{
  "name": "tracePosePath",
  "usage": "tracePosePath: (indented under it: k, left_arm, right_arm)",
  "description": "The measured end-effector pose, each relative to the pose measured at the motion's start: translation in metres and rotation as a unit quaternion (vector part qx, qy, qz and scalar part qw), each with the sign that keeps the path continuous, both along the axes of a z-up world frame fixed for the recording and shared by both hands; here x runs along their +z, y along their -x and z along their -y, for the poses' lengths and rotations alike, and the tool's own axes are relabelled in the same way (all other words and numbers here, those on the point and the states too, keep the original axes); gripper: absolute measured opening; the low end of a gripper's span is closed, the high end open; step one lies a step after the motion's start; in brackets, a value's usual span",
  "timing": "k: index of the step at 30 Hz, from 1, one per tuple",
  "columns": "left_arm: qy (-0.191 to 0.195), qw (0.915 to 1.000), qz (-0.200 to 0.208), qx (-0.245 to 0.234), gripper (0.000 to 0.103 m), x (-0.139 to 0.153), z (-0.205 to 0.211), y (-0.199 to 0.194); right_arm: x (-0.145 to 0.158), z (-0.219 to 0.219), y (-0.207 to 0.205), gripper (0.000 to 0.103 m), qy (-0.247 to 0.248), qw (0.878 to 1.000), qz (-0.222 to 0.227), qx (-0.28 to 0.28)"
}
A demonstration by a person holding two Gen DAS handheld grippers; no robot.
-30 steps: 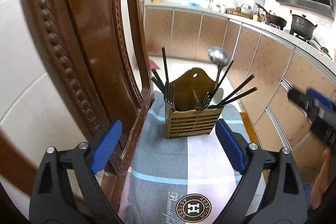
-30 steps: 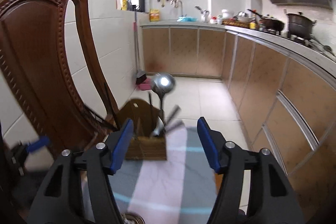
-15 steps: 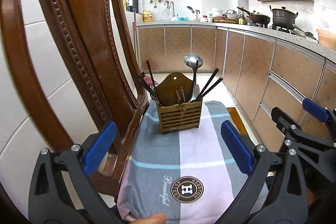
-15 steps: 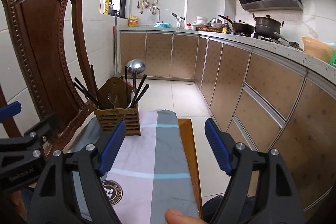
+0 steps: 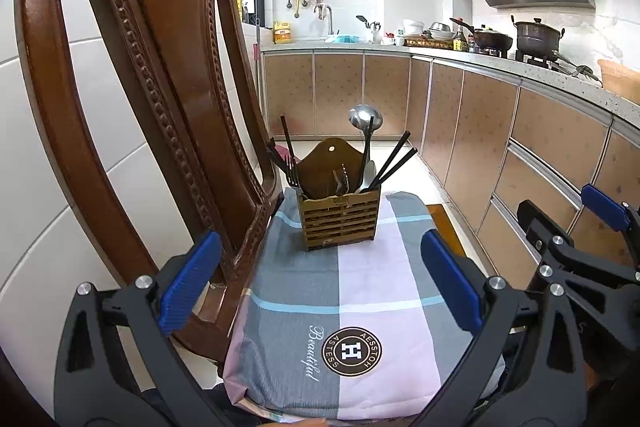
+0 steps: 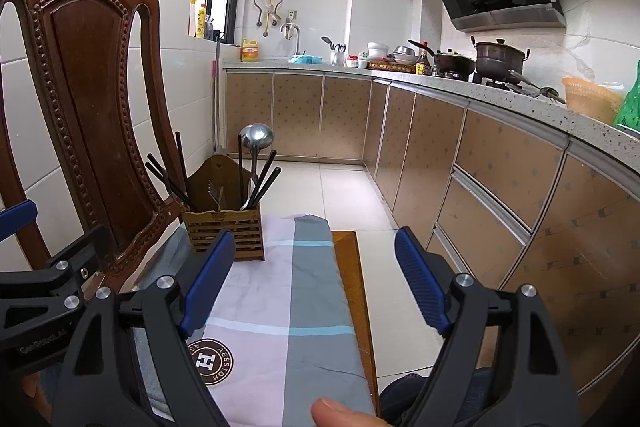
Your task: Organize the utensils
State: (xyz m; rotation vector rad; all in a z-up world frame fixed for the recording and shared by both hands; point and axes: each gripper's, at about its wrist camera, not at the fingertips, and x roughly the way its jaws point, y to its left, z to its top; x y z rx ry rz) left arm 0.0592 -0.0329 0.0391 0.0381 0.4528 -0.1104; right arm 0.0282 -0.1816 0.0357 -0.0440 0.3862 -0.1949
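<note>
The cushion (image 5: 352,291) is checked in grey, pale pink and white with light-blue stripes, and carries a round dark-brown badge (image 5: 351,351) with white lettering. The slatted utensil holder (image 5: 340,219) is tan wood, its chopsticks (image 5: 394,159) black and its ladle (image 5: 365,117) shiny silver, against a glossy reddish-brown carved chair (image 5: 160,99) with beaded trim. Both the left gripper (image 5: 320,283) and the right gripper (image 6: 316,283) are black with ribbed blue pads, and the cabinets (image 6: 500,187) are tan with small dark diamonds under a speckled grey surface (image 6: 520,99).
</note>
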Motion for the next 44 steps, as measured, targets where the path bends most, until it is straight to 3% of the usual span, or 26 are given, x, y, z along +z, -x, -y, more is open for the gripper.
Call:
tracePosePath:
  k: [44]
  left_arm:
    - [-0.015, 0.9998, -0.01, -0.009, 0.099, -0.0055, 0.0059, -0.0004]
  right_arm:
    - [-0.0063, 0.0004, 0.0032, 0.084, 0.011, 1.0, -0.003, -0.019]
